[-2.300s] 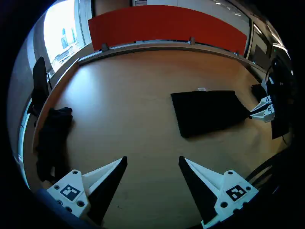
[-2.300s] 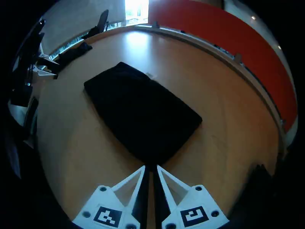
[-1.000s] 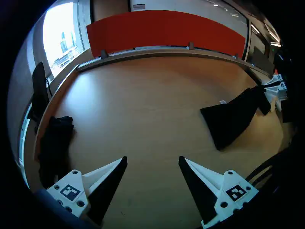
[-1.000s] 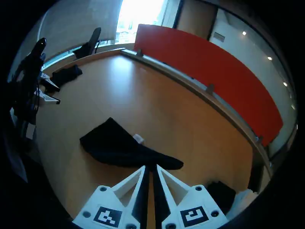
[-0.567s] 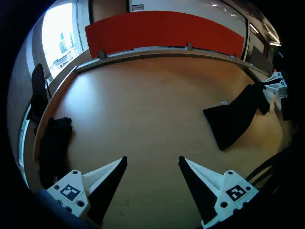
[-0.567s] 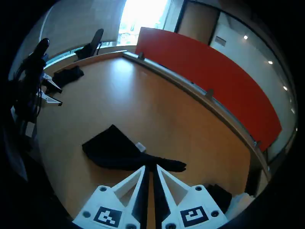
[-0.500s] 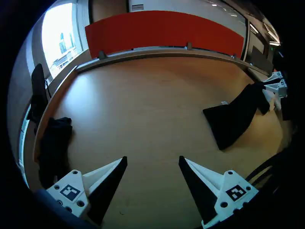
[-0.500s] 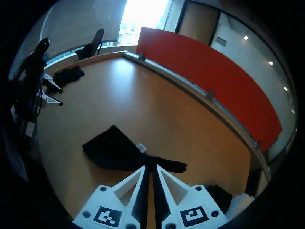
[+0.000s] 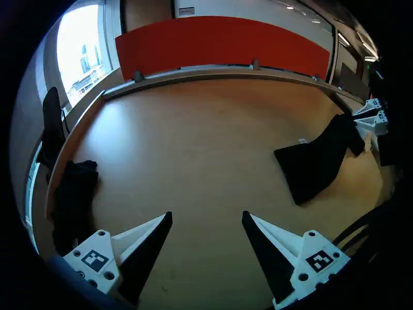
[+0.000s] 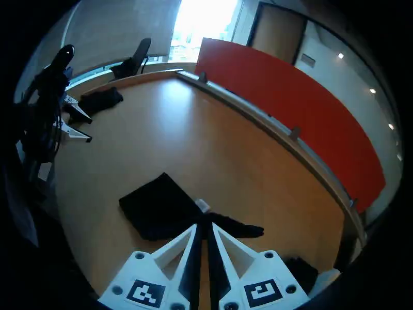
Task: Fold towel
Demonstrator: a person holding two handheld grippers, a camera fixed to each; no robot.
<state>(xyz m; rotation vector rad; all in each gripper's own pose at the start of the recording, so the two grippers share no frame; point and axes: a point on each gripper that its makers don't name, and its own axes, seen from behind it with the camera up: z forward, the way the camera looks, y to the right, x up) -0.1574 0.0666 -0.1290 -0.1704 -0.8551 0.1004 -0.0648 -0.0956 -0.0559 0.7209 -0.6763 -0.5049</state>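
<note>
A black towel [image 9: 315, 165] lies partly on the wooden table [image 9: 196, 139], with one corner pulled up toward the right. My right gripper [image 9: 357, 116] holds that raised corner. In the right gripper view the towel [image 10: 157, 212] hangs down from my right gripper [image 10: 203, 227], whose fingers are shut on its edge, and a small white tag [image 10: 202, 205] shows near the grip. My left gripper [image 9: 206, 217] is open over bare table, well left of the towel. It appears far off in the right gripper view [image 10: 92, 131], held by a person's hand.
A dark cloth heap [image 9: 72, 196] sits at the table's left edge, also seen in the right gripper view [image 10: 100, 101]. A red partition [image 9: 222, 44] runs along the far edge. An office chair [image 9: 51, 124] stands beyond the left side. Another dark cloth [image 10: 302, 271] lies near the right.
The towel lay flat 2.3 s ago; my right gripper has since lifted one corner up and rightward. Over the last second it shifted only slightly. My left gripper stayed open in place.
</note>
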